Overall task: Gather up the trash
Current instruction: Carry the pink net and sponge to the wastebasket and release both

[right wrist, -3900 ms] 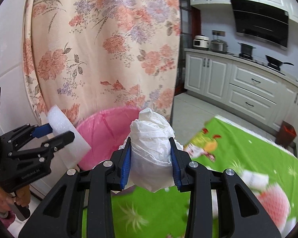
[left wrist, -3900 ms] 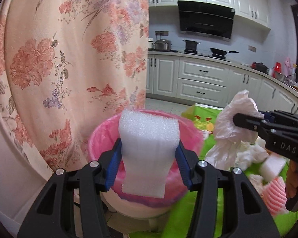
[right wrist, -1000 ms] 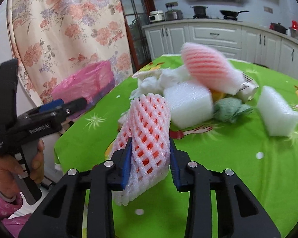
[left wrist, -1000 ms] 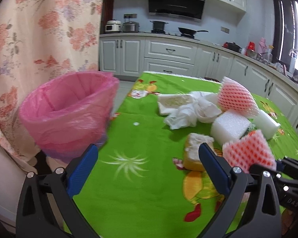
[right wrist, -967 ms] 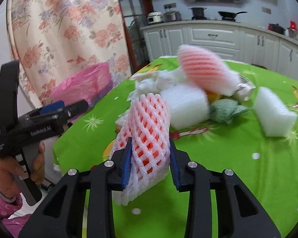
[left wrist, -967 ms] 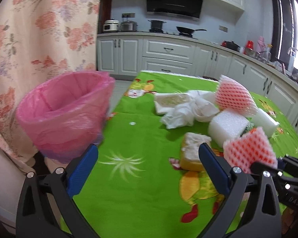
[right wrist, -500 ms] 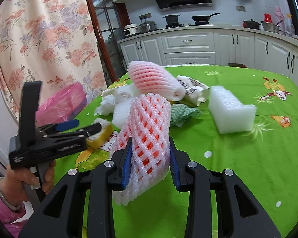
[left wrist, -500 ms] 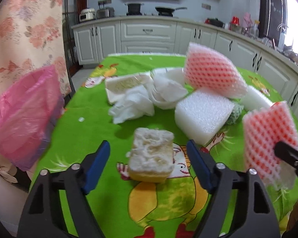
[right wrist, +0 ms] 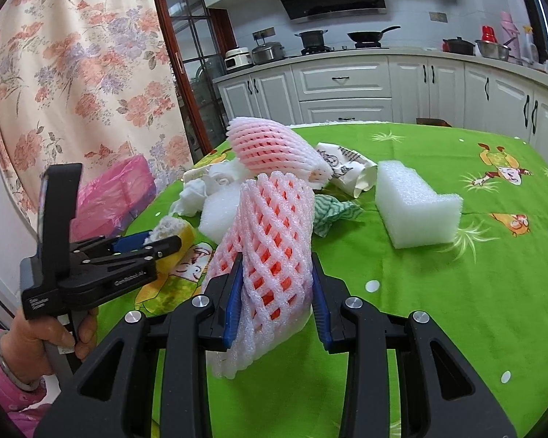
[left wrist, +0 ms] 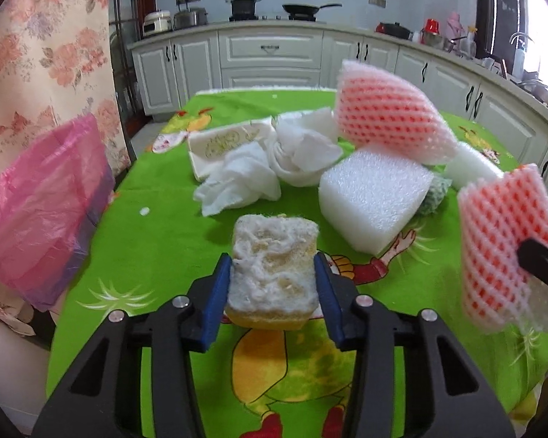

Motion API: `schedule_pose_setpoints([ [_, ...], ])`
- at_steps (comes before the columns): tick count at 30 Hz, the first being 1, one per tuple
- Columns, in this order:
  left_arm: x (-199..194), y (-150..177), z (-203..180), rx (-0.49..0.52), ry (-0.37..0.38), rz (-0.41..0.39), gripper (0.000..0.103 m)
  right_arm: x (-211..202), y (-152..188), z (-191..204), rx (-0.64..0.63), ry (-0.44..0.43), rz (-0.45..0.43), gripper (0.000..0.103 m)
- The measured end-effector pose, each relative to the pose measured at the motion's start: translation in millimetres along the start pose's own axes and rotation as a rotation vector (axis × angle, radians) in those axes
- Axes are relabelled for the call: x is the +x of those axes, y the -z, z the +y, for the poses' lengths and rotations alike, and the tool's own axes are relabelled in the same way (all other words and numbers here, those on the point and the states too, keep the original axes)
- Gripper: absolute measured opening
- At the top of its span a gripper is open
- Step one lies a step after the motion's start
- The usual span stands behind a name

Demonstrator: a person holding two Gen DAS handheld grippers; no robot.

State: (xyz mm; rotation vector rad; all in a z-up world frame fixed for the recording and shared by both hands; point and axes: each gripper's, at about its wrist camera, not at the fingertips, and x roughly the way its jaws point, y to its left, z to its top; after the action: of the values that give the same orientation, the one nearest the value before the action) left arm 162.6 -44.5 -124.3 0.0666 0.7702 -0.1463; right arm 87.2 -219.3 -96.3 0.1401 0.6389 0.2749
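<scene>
A worn yellow sponge (left wrist: pixel 274 252) with a whitish top lies on the green tablecloth (left wrist: pixel 157 255). My left gripper (left wrist: pixel 272 261) has its jaws closing on the sponge, and both blue pads touch its sides; the right wrist view shows this gripper (right wrist: pixel 157 242) and a hand holding it. My right gripper (right wrist: pixel 277 266) is shut on a rolled pink foam net (right wrist: pixel 274 233), held above the table. That net (left wrist: pixel 500 241) shows at the right edge of the left wrist view. The pink-lined trash bin (left wrist: pixel 44 211) stands beside the table's left edge.
The pile behind the sponge holds crumpled white tissues (left wrist: pixel 244 179), a white foam block (left wrist: pixel 372 197) and a second pink foam net (left wrist: pixel 387 120). Another white foam block (right wrist: pixel 413 211), a green cloth (right wrist: pixel 328 211) and a crumpled paper cup (right wrist: pixel 347 168) lie further right. A floral curtain (right wrist: pixel 73 73) hangs left.
My left gripper came forward and down over the sponge and its jaws narrowed onto it; the bin slid to the left of its view. My right gripper keeps the foam net.
</scene>
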Motion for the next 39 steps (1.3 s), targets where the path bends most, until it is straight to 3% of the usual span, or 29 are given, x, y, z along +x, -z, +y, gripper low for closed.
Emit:
schedule_pose_setpoints([
  [12, -60, 6, 13, -0.001, 0.025, -0.108, 0.043, 0, -6, 38, -0.075, -0.018, 0.006, 0.034],
  [18, -88, 12, 32, -0.025, 0.003, -0.16, 0.043, 6, -11, 66, -0.135, -0.045, 0.015, 0.034],
  [39, -145, 21, 156, -0.183, -0.186, -0.231, 0.043, 58, -51, 201, -0.378, -0.227, -0.009, 0.034],
])
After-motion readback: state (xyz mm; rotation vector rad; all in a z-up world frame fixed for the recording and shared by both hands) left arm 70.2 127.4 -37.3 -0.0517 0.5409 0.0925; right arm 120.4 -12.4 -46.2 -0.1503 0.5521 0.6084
